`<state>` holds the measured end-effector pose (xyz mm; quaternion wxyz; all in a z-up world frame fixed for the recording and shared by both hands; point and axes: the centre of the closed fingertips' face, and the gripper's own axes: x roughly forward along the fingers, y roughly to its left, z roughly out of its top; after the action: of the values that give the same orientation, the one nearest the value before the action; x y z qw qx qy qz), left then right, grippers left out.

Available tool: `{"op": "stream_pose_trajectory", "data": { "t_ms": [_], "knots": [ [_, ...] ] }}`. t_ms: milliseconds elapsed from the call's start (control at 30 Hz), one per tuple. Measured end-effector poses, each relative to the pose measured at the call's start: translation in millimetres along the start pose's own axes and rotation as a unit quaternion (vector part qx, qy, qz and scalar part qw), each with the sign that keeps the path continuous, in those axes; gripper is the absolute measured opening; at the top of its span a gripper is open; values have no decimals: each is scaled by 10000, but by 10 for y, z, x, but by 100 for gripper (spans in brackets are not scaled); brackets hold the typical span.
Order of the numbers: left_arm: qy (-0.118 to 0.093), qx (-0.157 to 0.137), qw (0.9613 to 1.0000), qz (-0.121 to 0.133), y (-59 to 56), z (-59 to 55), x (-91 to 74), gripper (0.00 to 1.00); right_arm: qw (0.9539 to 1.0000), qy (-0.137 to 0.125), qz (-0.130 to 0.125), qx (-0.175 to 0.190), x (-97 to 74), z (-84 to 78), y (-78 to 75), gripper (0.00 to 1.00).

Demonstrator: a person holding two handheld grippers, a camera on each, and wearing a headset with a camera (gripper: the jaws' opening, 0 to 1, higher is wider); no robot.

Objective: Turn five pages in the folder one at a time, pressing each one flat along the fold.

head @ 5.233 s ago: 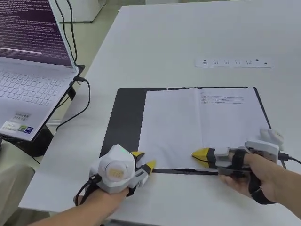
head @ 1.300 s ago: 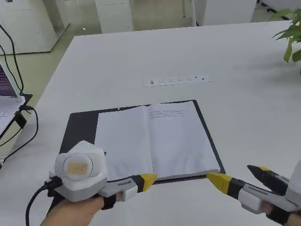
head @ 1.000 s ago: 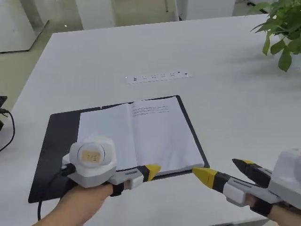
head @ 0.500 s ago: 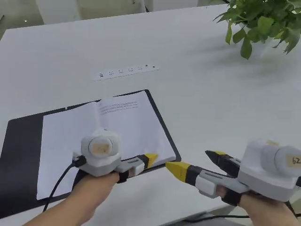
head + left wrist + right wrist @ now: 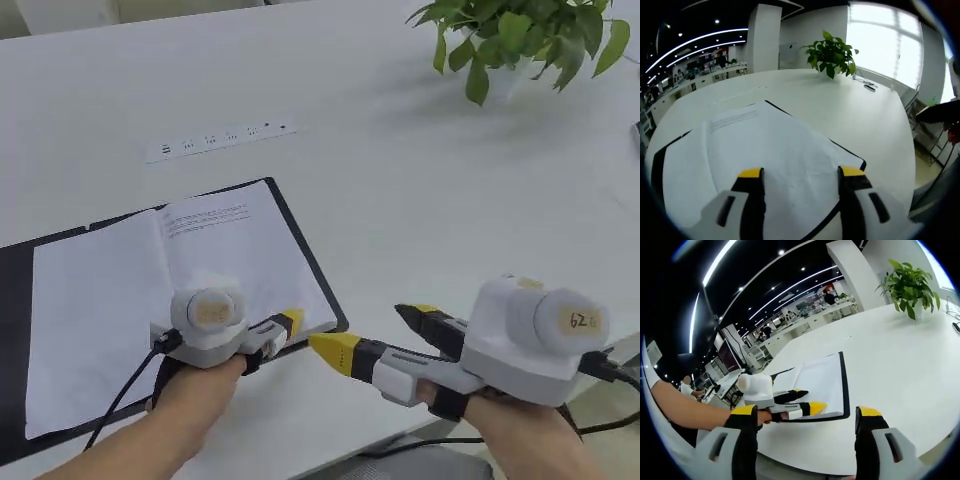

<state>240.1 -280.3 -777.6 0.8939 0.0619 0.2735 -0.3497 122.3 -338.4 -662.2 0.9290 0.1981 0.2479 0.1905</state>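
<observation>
Two hand-held grippers, jaws apart and empty, at an open black folder of white pages [image 5: 120, 300] on a white tabletop [image 5: 400, 180].
The left hand-held gripper [image 5: 285, 325] hovers over the folder's near right corner; the right hand-held gripper [image 5: 368, 332] sits clear of it. The fold runs away from the person, with printed lines heading the right page. The right gripper view shows the left one side-on.

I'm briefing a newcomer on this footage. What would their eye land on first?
The open folder, white pages on a black cover, lies at the left of the white table in the head view. The left gripper hangs over its near right corner, jaws apart; the right gripper, jaws also apart, is over bare table beside it. A leafy green plant stands at the far right.
</observation>
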Motion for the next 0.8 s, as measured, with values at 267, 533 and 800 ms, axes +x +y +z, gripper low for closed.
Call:
{"op": "stream_pose_trajectory", "data": {
  "t_ms": [267,533,800],
  "knots": [
    [-321,340,9989,58,-6,-31,11,47,10000,26,-26,71,-7,-45,-29,79],
    [-476,395,9981,34,8,-13,4,36,9999,64,-37,105,14,-69,-55,79],
    [-546,379,9978,36,3,-12,4,30,9999,117,12,117,58,-92,-46,79]
  ]
}}
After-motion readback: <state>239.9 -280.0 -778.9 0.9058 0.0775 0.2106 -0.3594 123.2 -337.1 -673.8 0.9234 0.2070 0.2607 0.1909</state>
